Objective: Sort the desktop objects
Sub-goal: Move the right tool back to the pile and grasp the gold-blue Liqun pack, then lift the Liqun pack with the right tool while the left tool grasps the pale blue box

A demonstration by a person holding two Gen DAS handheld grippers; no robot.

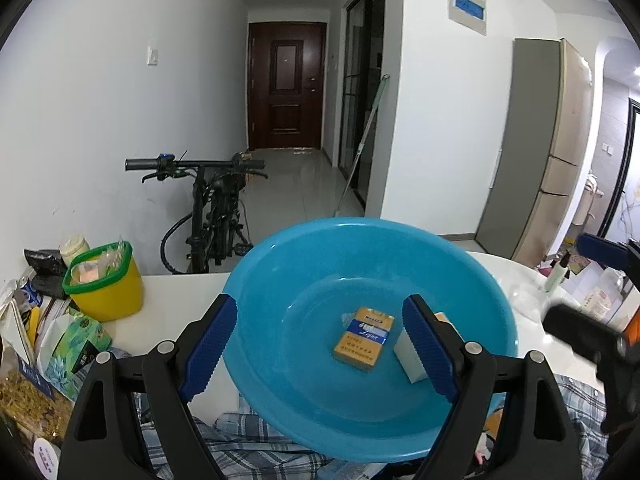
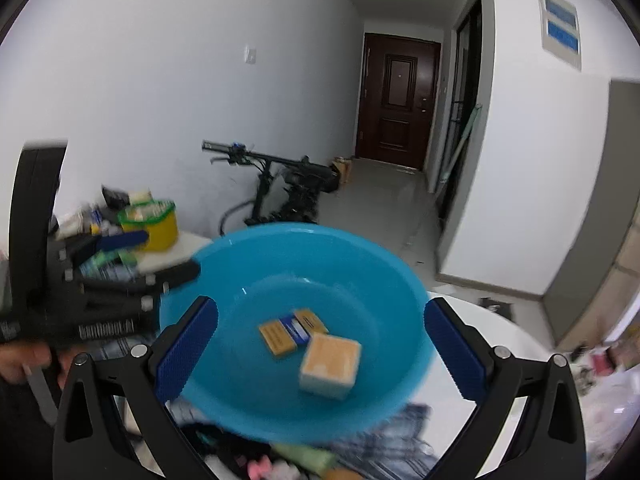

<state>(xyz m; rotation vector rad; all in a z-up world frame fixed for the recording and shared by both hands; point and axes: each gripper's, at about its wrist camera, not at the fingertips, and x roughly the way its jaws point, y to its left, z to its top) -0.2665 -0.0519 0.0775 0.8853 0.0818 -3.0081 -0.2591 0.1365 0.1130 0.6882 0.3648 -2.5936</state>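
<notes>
- Blue basin [image 1: 360,256] sits on your desk [image 1: 176,300], holding a cigarette pack [image 1: 363,338] and a sponge block [image 2: 330,364].
- Your left hand-held gripper [image 1: 320,344] stands wide, empty.
- Your right hand-held gripper [image 2: 320,356] gapes wide, gripping nothing.

The white block [image 1: 408,354] at five o'clock inside the blue basin [image 1: 280,264] is half hidden behind a finger of the left gripper [image 1: 320,350]. The basin's near rim is covered by both fingers. The right gripper [image 1: 592,332], at three o'clock, is blurred and cut off by the edge. The print on the orange packet [image 2: 286,334] is too smeared to read.
</notes>
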